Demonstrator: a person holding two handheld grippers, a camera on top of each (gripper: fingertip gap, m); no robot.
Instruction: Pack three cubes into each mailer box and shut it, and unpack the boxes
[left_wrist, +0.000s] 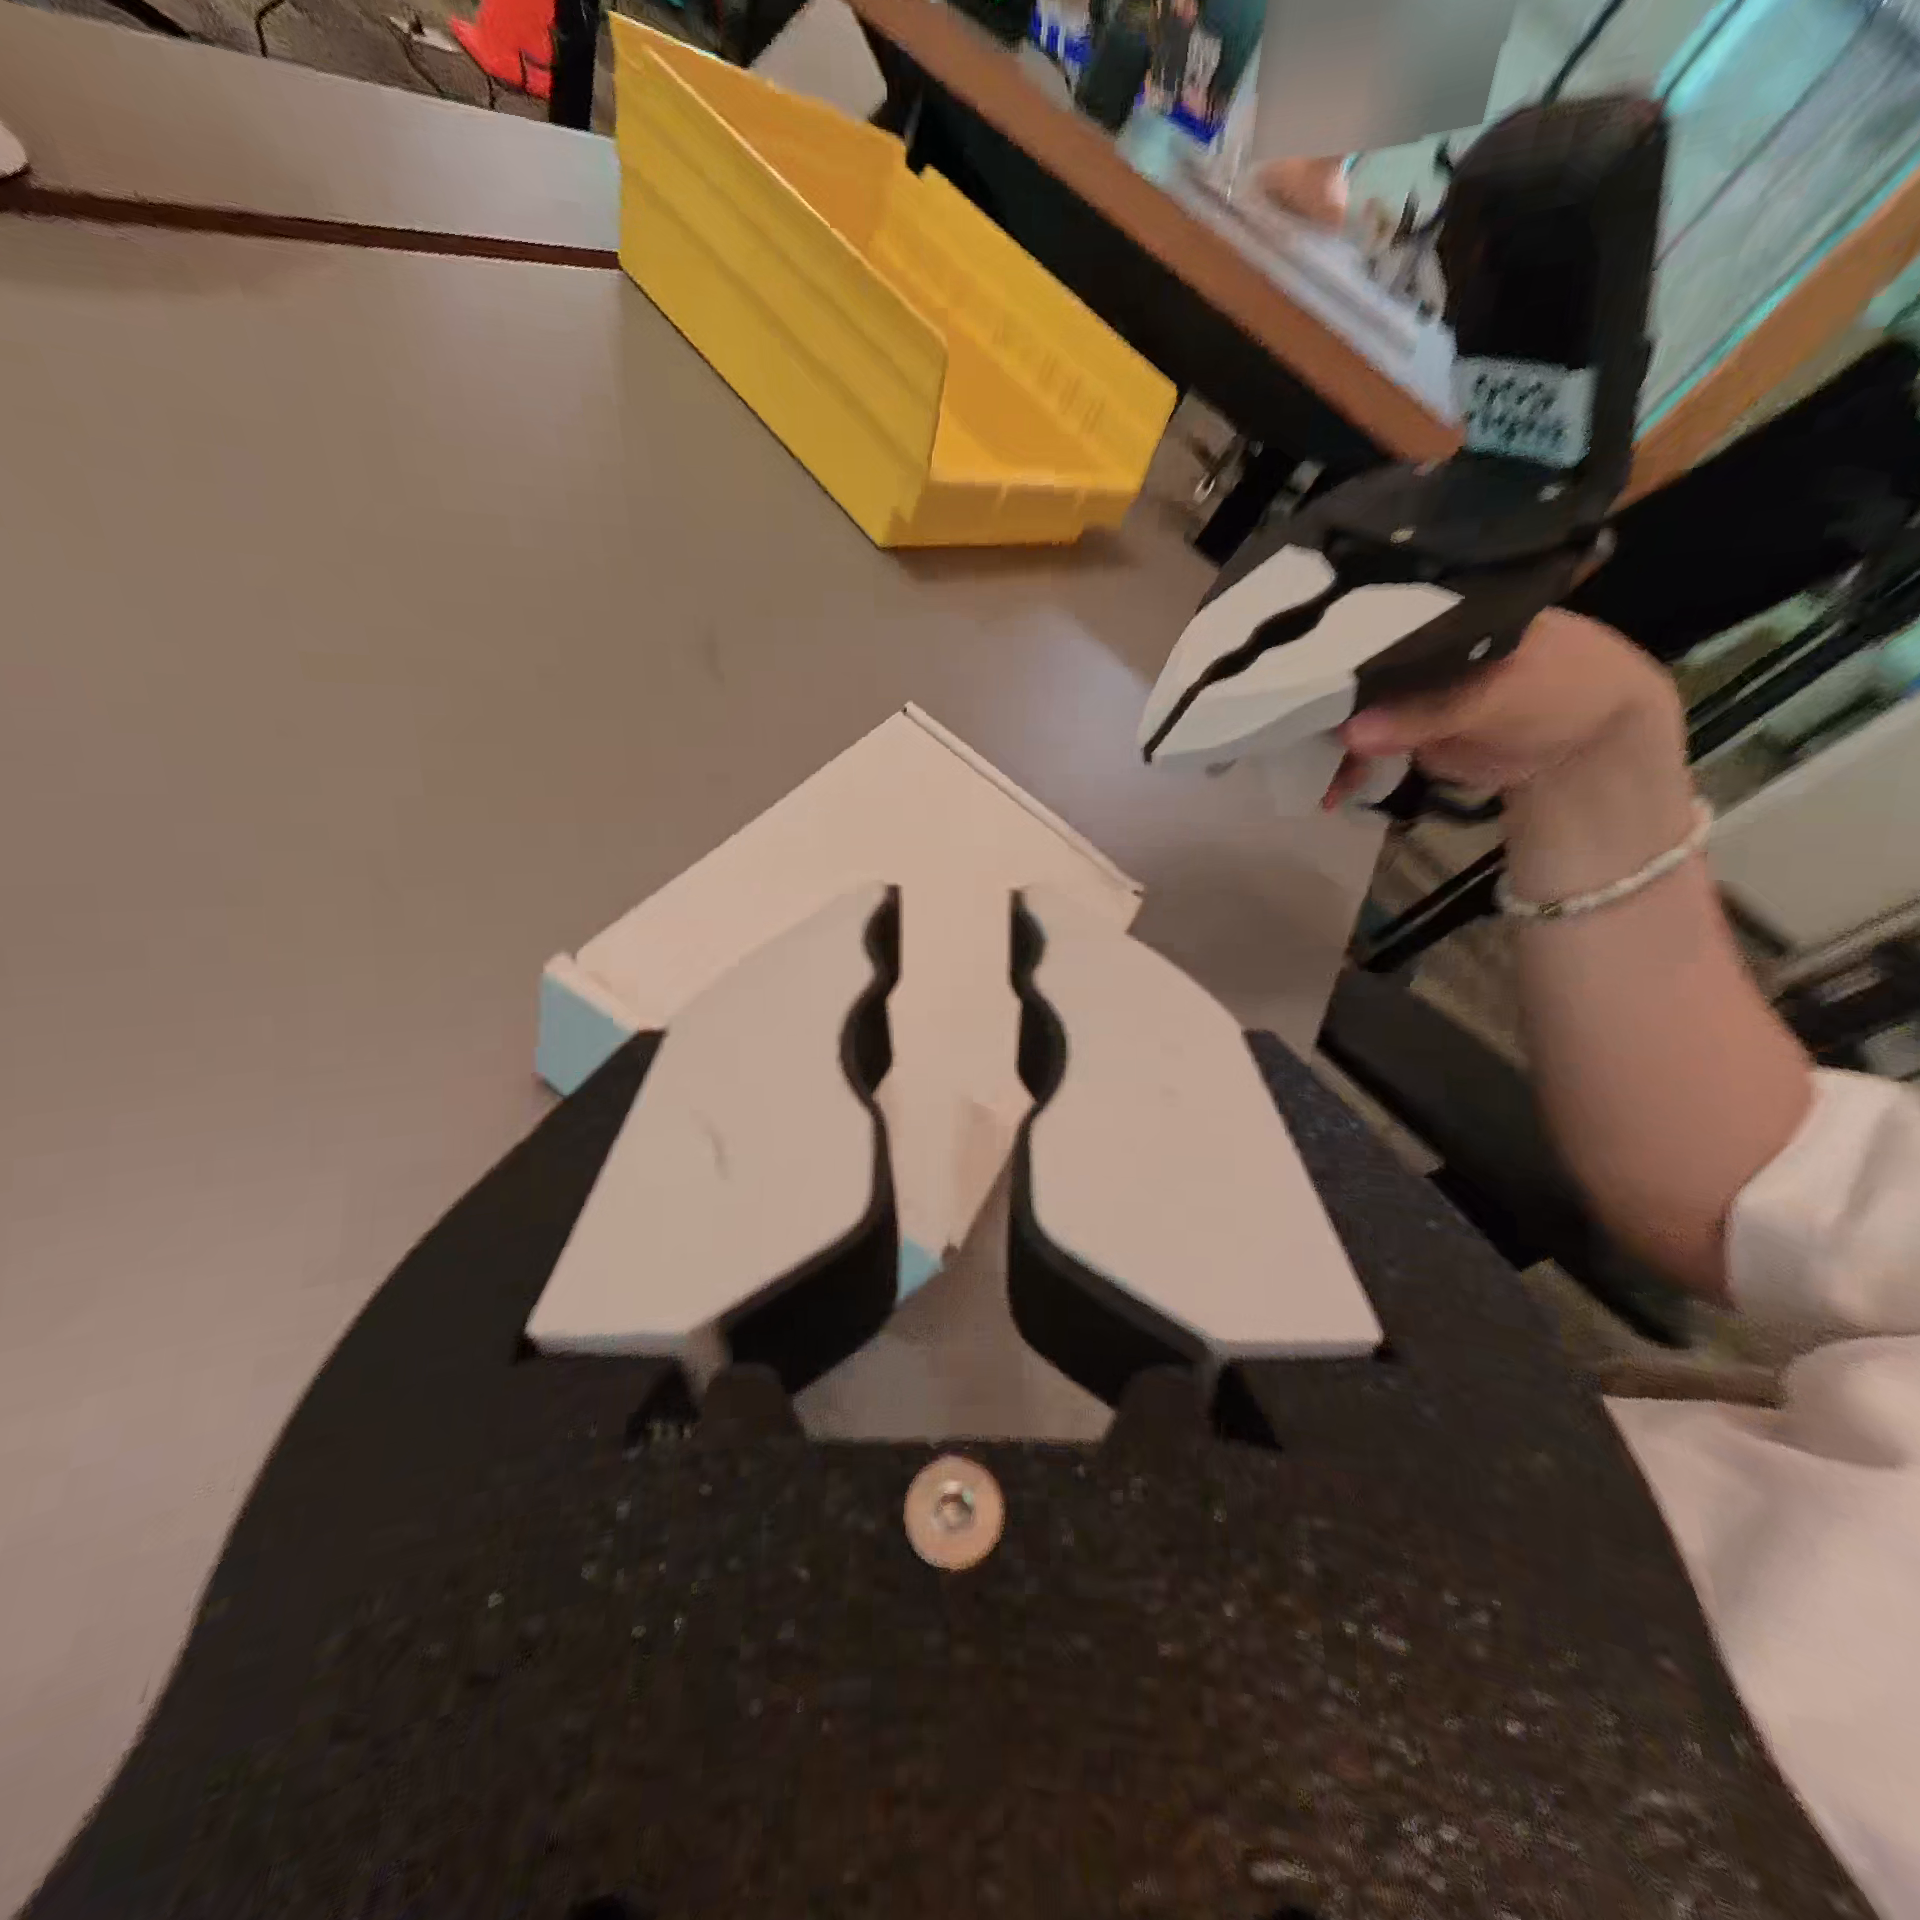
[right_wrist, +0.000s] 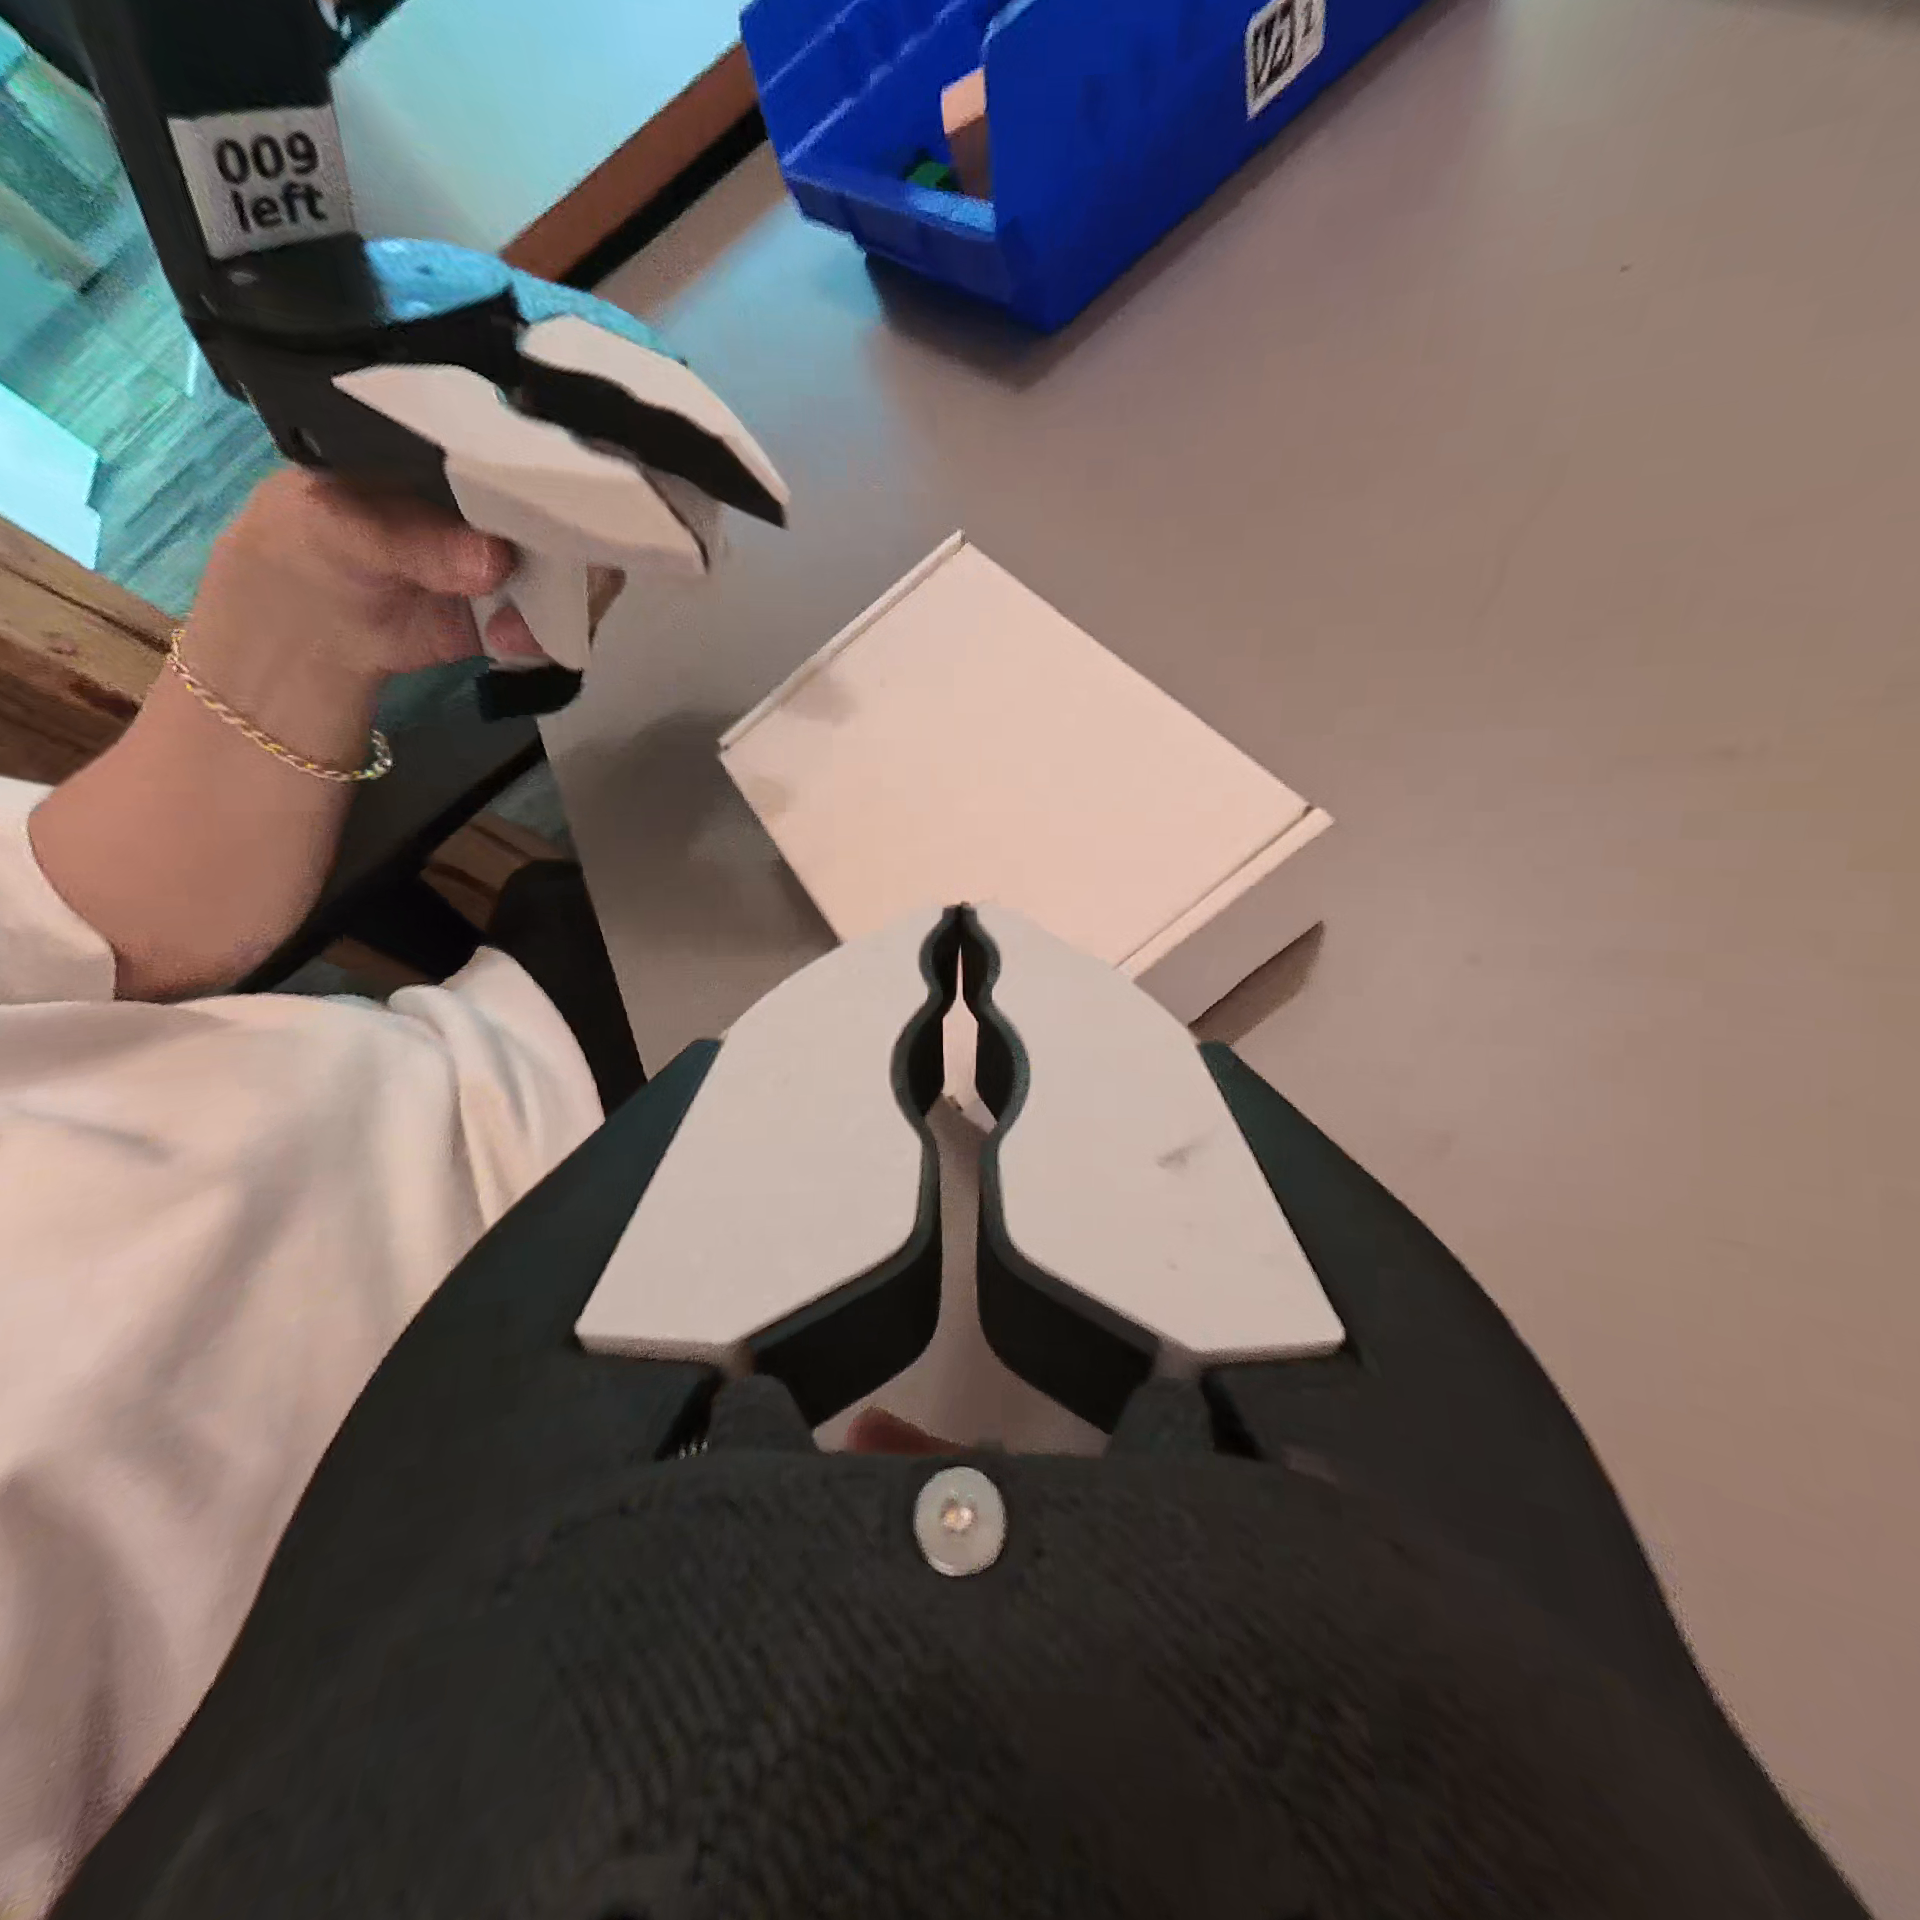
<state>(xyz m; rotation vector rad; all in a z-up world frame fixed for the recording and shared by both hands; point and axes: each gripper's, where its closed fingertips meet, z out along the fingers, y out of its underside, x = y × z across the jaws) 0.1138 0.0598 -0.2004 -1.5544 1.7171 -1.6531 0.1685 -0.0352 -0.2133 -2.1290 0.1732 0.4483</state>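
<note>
A white mailer box (left_wrist: 883, 821) lies closed on the grey table; its side wall looks light blue. My left gripper (left_wrist: 954, 894) hovers over it with its fingers a little apart and nothing between them. The right wrist view shows it (right_wrist: 743, 520) in the air, to the left of the box (right_wrist: 997, 758), and empty. My right gripper (right_wrist: 963, 912) is shut with the tips touching, above the box's near edge, and holds nothing. The left wrist view shows it (left_wrist: 1151, 743) shut, in the air to the right of the box.
A yellow bin (left_wrist: 831, 312) stands at the back of the table (left_wrist: 312, 623). A blue bin (right_wrist: 1091, 156) with small blocks inside stands beyond the box. The table's edge runs close to the box on the person's side. A person's hands and white sleeves hold the grippers. The left gripper's tips are roughly 12 cm from the right gripper's.
</note>
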